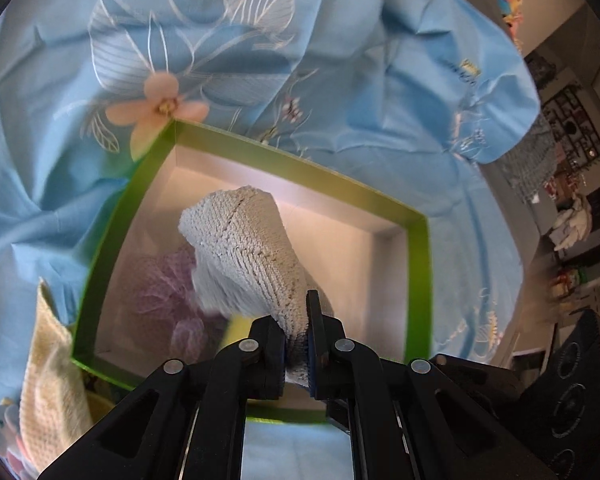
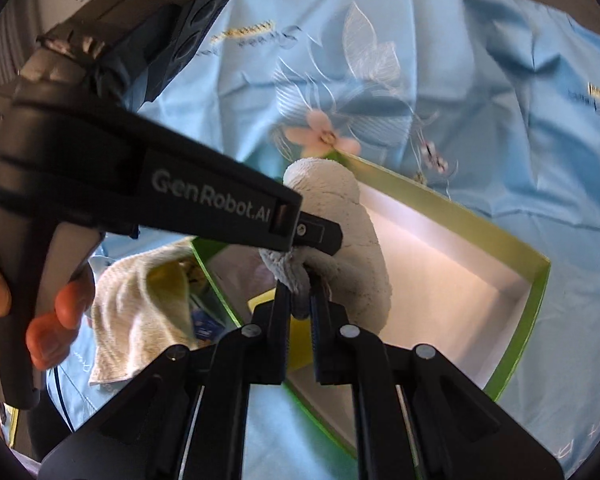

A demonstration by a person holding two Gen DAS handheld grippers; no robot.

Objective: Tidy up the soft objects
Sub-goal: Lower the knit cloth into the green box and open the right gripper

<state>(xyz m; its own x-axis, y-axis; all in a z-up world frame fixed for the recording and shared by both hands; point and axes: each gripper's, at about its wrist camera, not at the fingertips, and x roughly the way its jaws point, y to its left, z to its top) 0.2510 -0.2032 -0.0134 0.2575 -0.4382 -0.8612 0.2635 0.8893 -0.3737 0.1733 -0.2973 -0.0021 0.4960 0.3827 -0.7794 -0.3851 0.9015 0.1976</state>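
Both jaws are nearly closed, each pinching one end of the same pale grey knitted cloth point(image 1: 252, 248), which hangs rolled between them above the green-rimmed white cardboard box point(image 1: 418, 264). Beside the left gripper point(image 1: 296, 344), on its left, a cream waffle-weave towel point(image 1: 52, 380) lies outside the box on the light blue floral sheet point(image 1: 340, 60); beyond it a lilac mesh sponge point(image 1: 160, 288) sits inside. Ahead of the right gripper point(image 2: 300, 312), the box floor is bare. Holding both ends probably keeps the cloth folded for lowering in.
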